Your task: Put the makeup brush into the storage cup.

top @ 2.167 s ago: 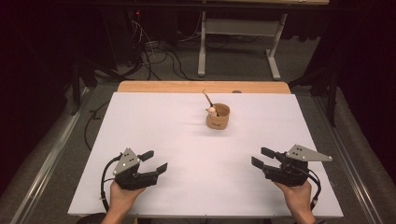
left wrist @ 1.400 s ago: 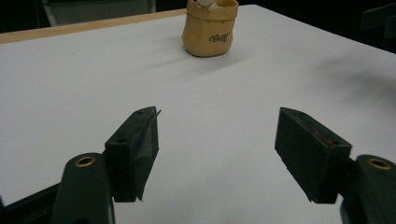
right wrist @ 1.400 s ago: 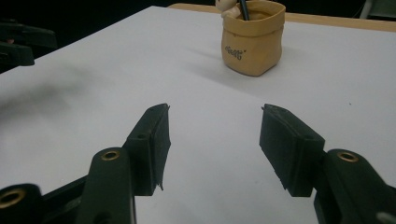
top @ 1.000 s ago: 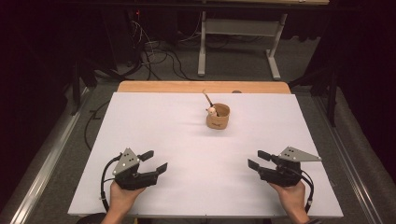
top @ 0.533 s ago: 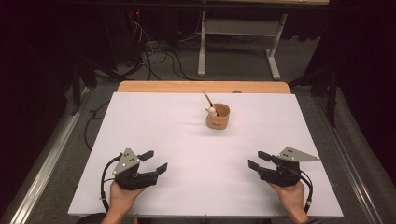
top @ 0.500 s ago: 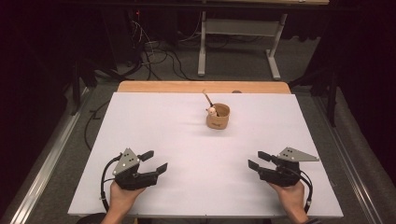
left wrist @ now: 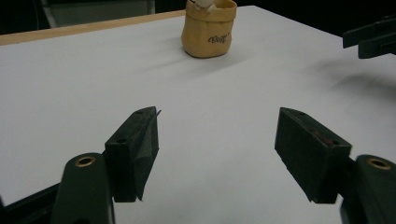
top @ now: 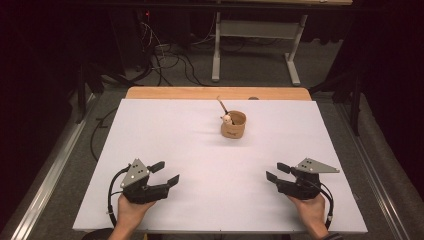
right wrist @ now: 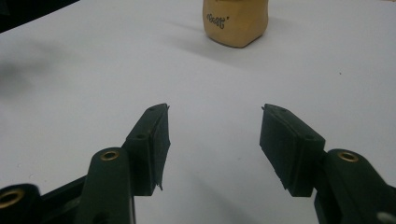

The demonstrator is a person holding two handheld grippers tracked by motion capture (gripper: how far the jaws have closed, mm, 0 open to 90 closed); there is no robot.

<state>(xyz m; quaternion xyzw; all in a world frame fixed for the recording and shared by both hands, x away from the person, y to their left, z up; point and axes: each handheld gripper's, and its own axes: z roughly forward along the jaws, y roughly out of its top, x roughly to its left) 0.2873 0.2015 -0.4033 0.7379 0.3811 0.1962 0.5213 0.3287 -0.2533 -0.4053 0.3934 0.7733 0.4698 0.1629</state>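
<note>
Both grippers parked at the near edge, little tan pot sitting way out in the middle.

Biggest thing here is the white table top (top: 210, 150), with a strip of bare wood (top: 217, 93) along its far edge and grey floor with cables (top: 165, 60) beyond that. Next down in size, the left gripper (top: 166, 174) sits at the near left in a hand (top: 131, 212), jaws spread wide with nothing between them, just table showing in the gap. The right gripper (top: 276, 171) mirrors it at the near right, jaws also wide apart and empty. Both point roughly toward the small tan pot (top: 233, 125), which stands upright, well apart from either gripper, a bit right of centre toward the far side. Some dark lettering on its side (left wrist: 217, 39). Smallest bit: a thin stick (top: 220, 104) leaning out of the pot next to a little white thing (top: 227, 119) I can't make out.
</note>
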